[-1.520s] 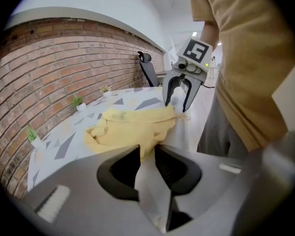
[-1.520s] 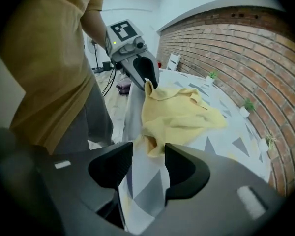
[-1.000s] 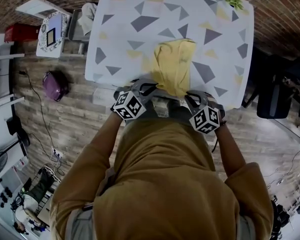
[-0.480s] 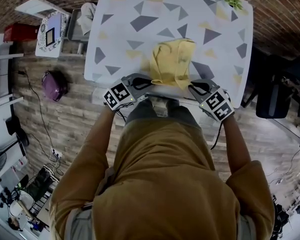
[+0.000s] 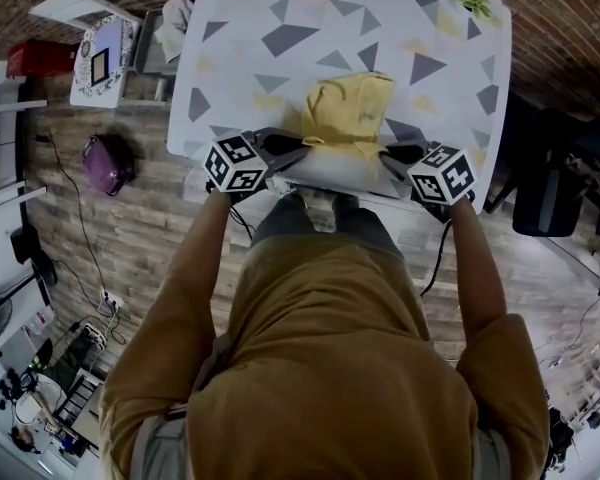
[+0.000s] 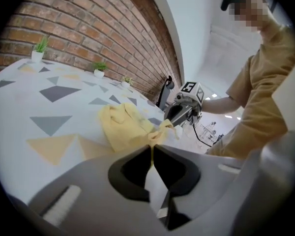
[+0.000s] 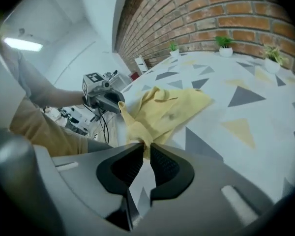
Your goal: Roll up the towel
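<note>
Pinching a corner each, left claw (image 6: 151, 149) and right claw (image 7: 146, 149) squeeze the towel (image 5: 348, 118). Rolling looks barely started; most lies loose ahead of them.

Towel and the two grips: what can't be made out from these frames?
Left gripper view: how much towel sits in the left gripper; its shut pads cover the pinched corner.
Right gripper view: same for the right gripper.
Head view: both jaw tips too small and dark to read.
All views: whether a turn is rolled yet; bunched folds hide the towel's underside.
Head view: table far edge, cut off by the picture's top.
</note>
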The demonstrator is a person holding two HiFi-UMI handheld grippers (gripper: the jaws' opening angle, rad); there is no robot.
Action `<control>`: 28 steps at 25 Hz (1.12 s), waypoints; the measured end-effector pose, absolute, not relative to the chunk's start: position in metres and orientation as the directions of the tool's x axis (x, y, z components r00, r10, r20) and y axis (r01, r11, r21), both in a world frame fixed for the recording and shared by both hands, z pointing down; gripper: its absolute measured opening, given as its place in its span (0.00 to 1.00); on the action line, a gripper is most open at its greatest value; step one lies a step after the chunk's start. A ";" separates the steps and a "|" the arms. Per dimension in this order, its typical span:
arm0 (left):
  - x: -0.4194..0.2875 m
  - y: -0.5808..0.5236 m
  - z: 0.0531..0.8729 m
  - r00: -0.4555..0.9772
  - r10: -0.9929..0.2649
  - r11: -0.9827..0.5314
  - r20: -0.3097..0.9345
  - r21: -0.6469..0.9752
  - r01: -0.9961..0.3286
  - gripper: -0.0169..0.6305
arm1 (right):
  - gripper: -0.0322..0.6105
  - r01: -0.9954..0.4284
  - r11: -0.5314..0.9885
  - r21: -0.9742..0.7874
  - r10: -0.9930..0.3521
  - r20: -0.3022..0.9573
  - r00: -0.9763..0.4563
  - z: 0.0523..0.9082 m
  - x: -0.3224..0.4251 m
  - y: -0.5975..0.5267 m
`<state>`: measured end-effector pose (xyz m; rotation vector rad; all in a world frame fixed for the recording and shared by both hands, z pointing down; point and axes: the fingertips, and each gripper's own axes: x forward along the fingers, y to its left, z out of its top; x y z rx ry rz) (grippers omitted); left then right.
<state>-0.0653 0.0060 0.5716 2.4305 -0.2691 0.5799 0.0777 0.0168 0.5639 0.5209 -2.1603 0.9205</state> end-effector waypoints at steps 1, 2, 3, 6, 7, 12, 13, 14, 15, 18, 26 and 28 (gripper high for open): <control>-0.066 0.003 0.573 0.881 -0.054 -0.768 0.470 0.544 -0.338 0.14 | 0.12 -0.606 0.634 -0.481 -0.075 0.741 -0.667 0.565 0.078 0.014; -0.066 0.000 0.573 0.882 -0.061 -0.747 0.468 0.565 -0.351 0.14 | 0.12 -0.613 0.606 -0.507 -0.074 0.732 -0.677 0.566 0.078 0.011; -0.066 -0.004 0.572 0.884 -0.071 -0.725 0.461 0.585 -0.363 0.14 | 0.12 -0.620 0.583 -0.526 -0.076 0.724 -0.686 0.566 0.078 0.008; -0.067 -0.013 0.571 0.890 -0.098 -0.676 0.445 0.627 -0.388 0.14 | 0.12 -0.648 0.536 -0.541 -0.100 0.722 -0.685 0.568 0.081 -0.001; -0.067 -0.014 0.571 0.889 -0.101 -0.669 0.446 0.631 -0.392 0.14 | 0.12 -0.659 0.518 -0.545 -0.107 0.723 -0.682 0.570 0.083 -0.003; -0.068 -0.017 0.577 0.853 -0.124 -0.659 0.507 0.600 -0.453 0.15 | 0.13 -0.708 0.433 -0.558 -0.143 0.733 -0.665 0.581 0.091 -0.006; -0.070 -0.016 0.580 0.831 -0.132 -0.665 0.541 0.573 -0.479 0.15 | 0.15 -0.719 0.432 -0.545 -0.157 0.739 -0.655 0.581 0.092 -0.006; -0.071 -0.016 0.582 0.806 -0.142 -0.672 0.574 0.542 -0.504 0.15 | 0.15 -0.729 0.436 -0.527 -0.169 0.748 -0.642 0.581 0.093 -0.006; -0.073 -0.015 0.584 0.784 -0.154 -0.676 0.602 0.515 -0.528 0.15 | 0.15 -0.739 0.444 -0.506 -0.179 0.758 -0.627 0.582 0.093 -0.006; -0.074 -0.016 0.588 0.728 -0.210 -0.678 0.653 0.440 -0.590 0.16 | 0.16 -0.772 0.482 -0.414 -0.214 0.799 -0.562 0.586 0.094 -0.005; -0.066 -0.031 0.579 0.673 -0.348 -0.736 0.653 0.255 -0.628 0.22 | 0.16 -0.803 0.569 -0.178 -0.361 0.823 -0.438 0.570 0.088 -0.014; -0.062 -0.033 0.578 0.660 -0.350 -0.760 0.664 0.210 -0.615 0.23 | 0.19 -0.804 0.575 -0.154 -0.370 0.827 -0.422 0.572 0.085 -0.016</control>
